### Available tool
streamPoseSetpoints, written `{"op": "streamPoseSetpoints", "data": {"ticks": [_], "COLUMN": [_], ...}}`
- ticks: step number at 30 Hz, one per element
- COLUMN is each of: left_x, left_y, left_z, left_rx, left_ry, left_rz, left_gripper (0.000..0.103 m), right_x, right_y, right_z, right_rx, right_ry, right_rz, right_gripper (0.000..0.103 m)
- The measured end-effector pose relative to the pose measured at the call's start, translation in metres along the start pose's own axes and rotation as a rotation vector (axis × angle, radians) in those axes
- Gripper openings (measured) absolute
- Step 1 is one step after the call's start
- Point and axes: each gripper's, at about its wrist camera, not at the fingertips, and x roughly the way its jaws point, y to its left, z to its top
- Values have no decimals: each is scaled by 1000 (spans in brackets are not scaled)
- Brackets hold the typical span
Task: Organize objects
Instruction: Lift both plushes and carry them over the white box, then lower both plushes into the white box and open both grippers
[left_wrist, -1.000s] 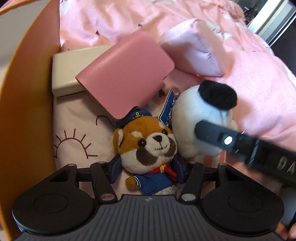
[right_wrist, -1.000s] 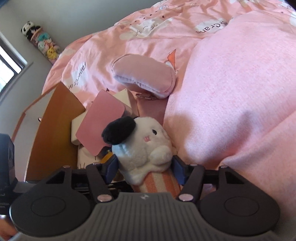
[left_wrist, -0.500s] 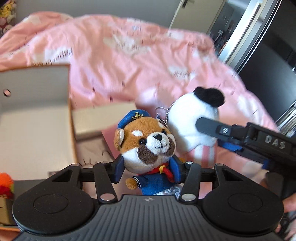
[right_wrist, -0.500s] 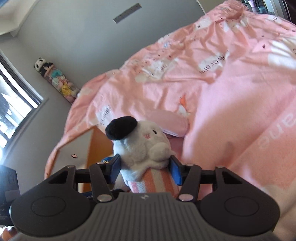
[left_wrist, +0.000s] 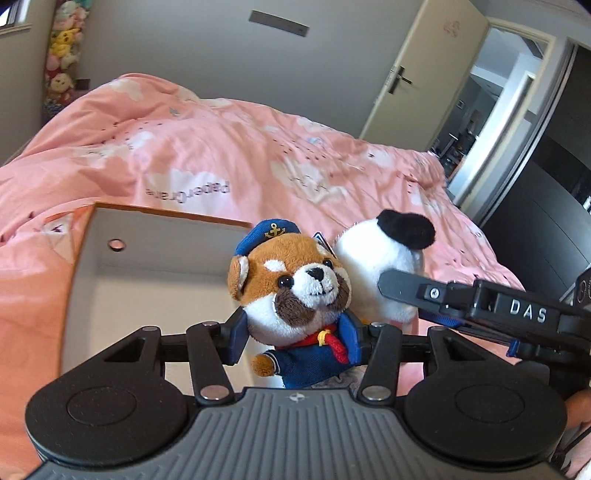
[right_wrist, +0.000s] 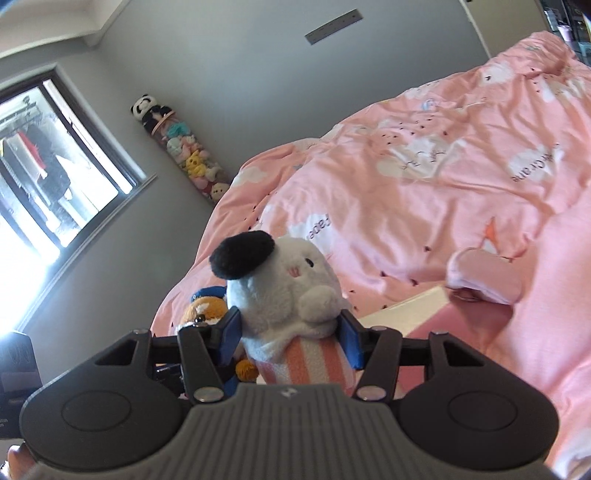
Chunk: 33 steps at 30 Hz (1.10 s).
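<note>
My left tool (left_wrist: 293, 341) clamps the brown sailor-suited plush fox (left_wrist: 291, 291) and my right tool (right_wrist: 291, 338) the white black-eared plush (right_wrist: 284, 291), both raised clear of the pink bed (left_wrist: 221, 158) for sorting.

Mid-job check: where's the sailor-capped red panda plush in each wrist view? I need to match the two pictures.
Left wrist: red panda plush at centre, clamped in the left gripper.
Right wrist: red panda plush left of centre, mostly hidden behind the white plush.
Shared landmark: the white plush with its black ear.
</note>
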Motion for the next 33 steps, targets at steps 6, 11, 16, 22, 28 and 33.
{"op": "streamPoseSetpoints", "data": {"ticks": [6,11,16,22,28,33], "left_x": [8,29,50,62,66,68], "left_y": [53,86,104,111,102,96], "left_z": [13,12,4,7,6,5], "left_rx": [-39,-56,-51,6,69,99], "left_ry": [35,118,194,217,220,230], "left_rz": [41,50,73,161,154,178], "left_gripper": [58,58,58,58,58,58], "right_x": [47,88,124,156,176,189], "right_y": [35,53,64,65,63,72], "right_z": [-12,-25,-38,-46,-56,-67], "right_rx": [-93,-203,-334,-376,-347,-457], "right_ry": [97,177,243,300,343,349], "right_rz": [-36,-106,-187,-265,-331,-385], "right_gripper": [57,57,56,56,56,58]}}
